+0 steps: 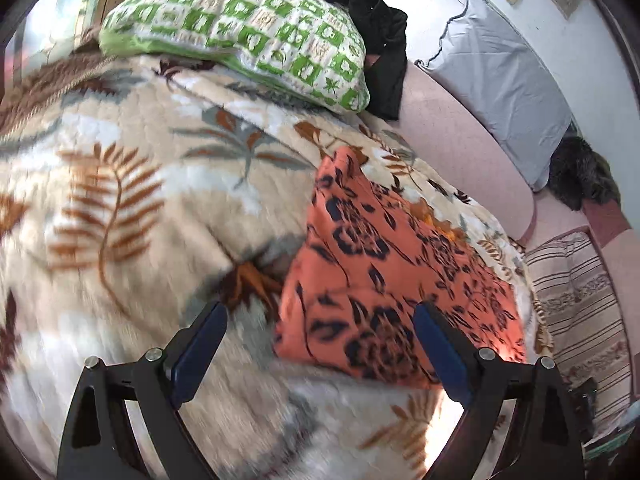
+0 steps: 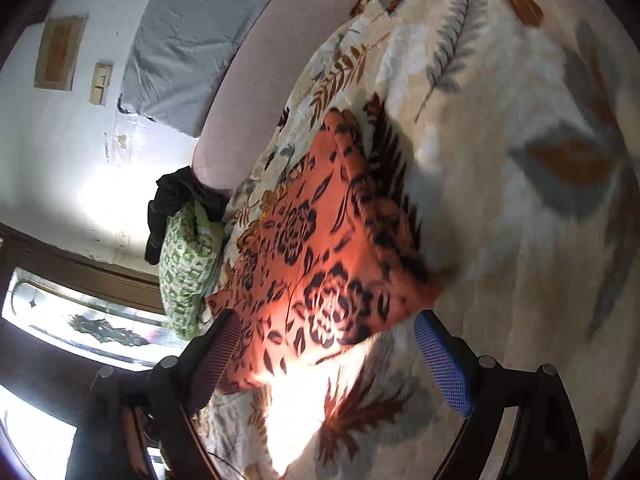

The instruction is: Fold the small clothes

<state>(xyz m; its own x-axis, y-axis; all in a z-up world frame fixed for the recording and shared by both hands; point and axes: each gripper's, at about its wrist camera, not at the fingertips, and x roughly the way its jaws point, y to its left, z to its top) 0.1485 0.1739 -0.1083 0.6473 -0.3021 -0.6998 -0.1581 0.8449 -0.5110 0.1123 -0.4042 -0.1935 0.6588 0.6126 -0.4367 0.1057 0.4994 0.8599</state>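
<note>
Both pairs of jaws stood spread wide, with nothing held between them. From the left gripper (image 1: 320, 354), the orange flowered cloth (image 1: 384, 264) lay on the leaf-patterned blanket (image 1: 132, 184), in the lower right of the frame, its long side running up toward the centre. From the right gripper (image 2: 328, 354), it sat at the centre, reaching to the left finger. I judged the right gripper was nearer to it.

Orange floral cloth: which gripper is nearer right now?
Close call, probably right. The right gripper hangs open over the orange floral cloth's near corner; the left gripper hangs open at its near edge, neither gripping.
</note>
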